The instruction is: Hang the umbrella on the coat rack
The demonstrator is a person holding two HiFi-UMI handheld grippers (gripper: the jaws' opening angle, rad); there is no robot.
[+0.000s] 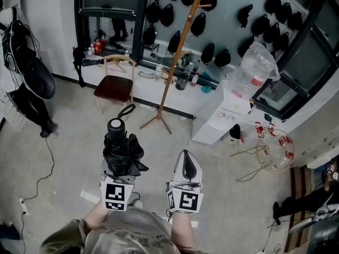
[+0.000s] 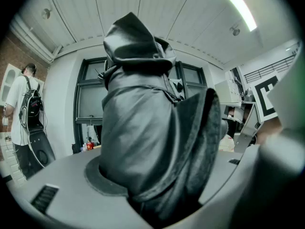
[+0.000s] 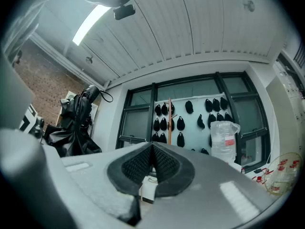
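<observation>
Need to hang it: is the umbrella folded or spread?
Folded: the umbrella, in the left gripper, has its black canopy bunched, not spread.

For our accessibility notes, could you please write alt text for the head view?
The left gripper grips a folded black fabric umbrella; the right gripper beside it is empty, fingers together. Ahead stands a tall wooden coat rack, with a red-seated wooden chair to its left.
</observation>
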